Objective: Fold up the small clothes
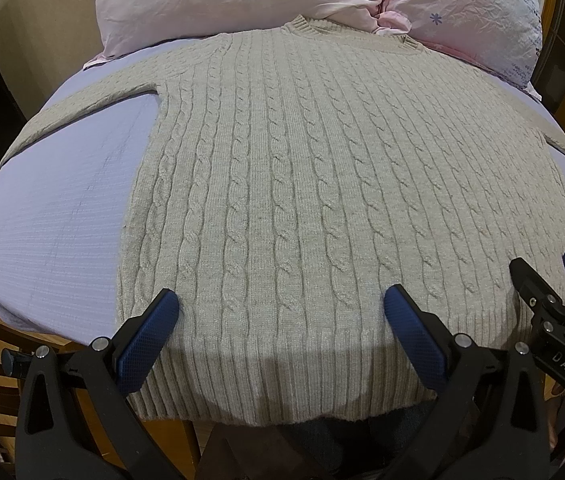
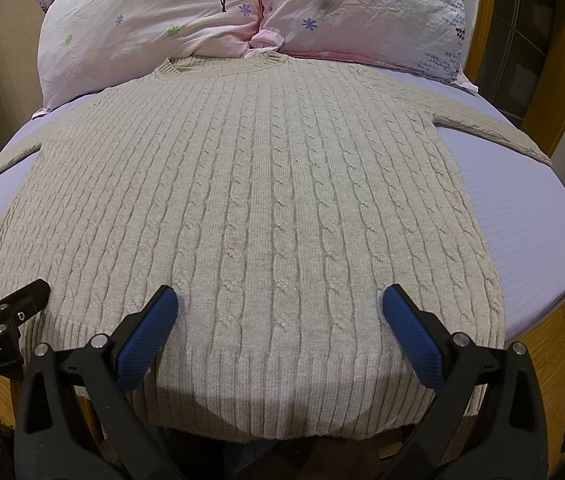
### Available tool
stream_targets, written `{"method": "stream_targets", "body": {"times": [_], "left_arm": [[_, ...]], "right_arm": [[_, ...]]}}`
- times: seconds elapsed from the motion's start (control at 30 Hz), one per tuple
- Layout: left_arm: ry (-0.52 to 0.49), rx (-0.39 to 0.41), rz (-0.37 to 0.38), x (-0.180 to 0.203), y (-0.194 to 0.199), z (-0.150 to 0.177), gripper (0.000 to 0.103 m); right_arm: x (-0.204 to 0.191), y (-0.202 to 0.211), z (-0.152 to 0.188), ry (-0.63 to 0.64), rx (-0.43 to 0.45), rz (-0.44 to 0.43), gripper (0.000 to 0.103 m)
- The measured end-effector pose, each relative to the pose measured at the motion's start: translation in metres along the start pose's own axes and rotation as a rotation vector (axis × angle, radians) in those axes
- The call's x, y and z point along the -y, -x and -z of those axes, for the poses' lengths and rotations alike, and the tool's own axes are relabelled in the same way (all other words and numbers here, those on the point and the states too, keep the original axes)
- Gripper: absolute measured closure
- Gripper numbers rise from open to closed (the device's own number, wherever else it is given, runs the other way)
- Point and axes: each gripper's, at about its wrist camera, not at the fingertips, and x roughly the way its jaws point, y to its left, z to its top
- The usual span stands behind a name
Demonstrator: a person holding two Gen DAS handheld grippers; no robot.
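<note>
A bed (image 1: 54, 208) with a lilac ribbed sheet fills both views, and two crumpled pink pillows (image 2: 154, 28) printed with flowers and a bare tree lie at its far end. Wooden floor and a wooden door frame show at the edges.

A beige cable-knit sweater (image 1: 302, 184) lies flat on the sheet, spread out and unfolded. Its ribbed collar (image 2: 218, 66) points away, touching the pillows, and its ribbed hem (image 1: 282, 376) reaches the near edge of the bed and hangs slightly over it. Both sleeves run out sideways and down toward the bed's sides; the one on the left (image 1: 82, 108) angles off from the armpit, the one on the right (image 2: 494, 132) does likewise.

The left hand-held gripper (image 1: 281, 312) hovers over the hem on the left half of the sweater, its blue-padded fingers (image 1: 150, 340) spread wide with nothing between them. The right hand-held gripper (image 2: 279, 312) sits just beside it over the right half of the hem, likewise spread wide and holding nothing. Each appears at the edge of the other's view.
</note>
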Motion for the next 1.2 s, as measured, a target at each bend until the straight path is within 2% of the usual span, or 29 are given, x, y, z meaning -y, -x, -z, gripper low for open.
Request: {"method": "stream_targets", "body": {"times": [0.9, 1.0, 1.07, 1.13, 1.17, 1.2], "left_arm": [[0.002, 0.017, -0.001, 0.0, 0.001, 0.001, 0.001], [-0.004, 0.055, -0.001, -0.002, 0.004, 0.002, 0.001], [-0.007, 0.057, 0.0, 0.0, 0.006, 0.006, 0.001], [-0.023, 0.071, 0.009, 0.0, 0.008, 0.0, 0.001], [-0.026, 0.082, 0.008, -0.001, 0.008, 0.002, 0.001], [-0.033, 0.136, -0.002, -0.005, 0.016, -0.002, 0.001]], "right_arm": [[0.002, -0.001, 0.001, 0.008, 0.002, -0.01, 0.002], [0.003, -0.002, 0.003, 0.031, 0.041, -0.033, 0.002], [0.005, -0.001, 0.004, 0.096, 0.081, -0.08, 0.002], [0.019, 0.001, -0.003, 0.098, 0.077, -0.131, 0.002], [0.039, 0.005, -0.012, 0.046, 0.097, -0.15, 0.002], [0.066, 0.011, -0.023, -0.028, 0.138, -0.166, 0.002]]}}
